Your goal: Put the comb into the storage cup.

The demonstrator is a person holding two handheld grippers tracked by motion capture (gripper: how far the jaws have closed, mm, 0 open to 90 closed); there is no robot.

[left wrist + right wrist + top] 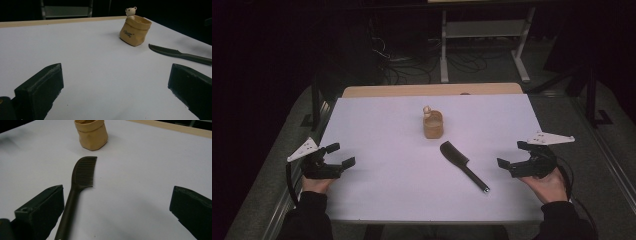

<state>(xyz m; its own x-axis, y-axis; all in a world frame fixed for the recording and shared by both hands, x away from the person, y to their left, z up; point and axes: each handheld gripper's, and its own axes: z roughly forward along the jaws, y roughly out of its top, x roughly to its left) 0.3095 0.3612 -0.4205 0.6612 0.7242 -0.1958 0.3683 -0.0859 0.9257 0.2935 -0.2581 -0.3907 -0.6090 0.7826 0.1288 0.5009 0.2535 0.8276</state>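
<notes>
A black comb (pixel 462 165) lies flat on the white counter (pixel 387 175), its toothed head pointing toward a small tan pouch (pixel 433 125) that stands upright just beyond it, apart from it, with a tiny bear figure (pixel 427 110) peeking over its far rim. The right gripper (pixel 513 155) hovers near the counter's right edge, its fingers spread wide and holding nothing, the comb's handle close by its left finger in the right gripper view. The left gripper (pixel 340 154) sits at the left edge, well apart from both things, fingers likewise open and empty.
</notes>
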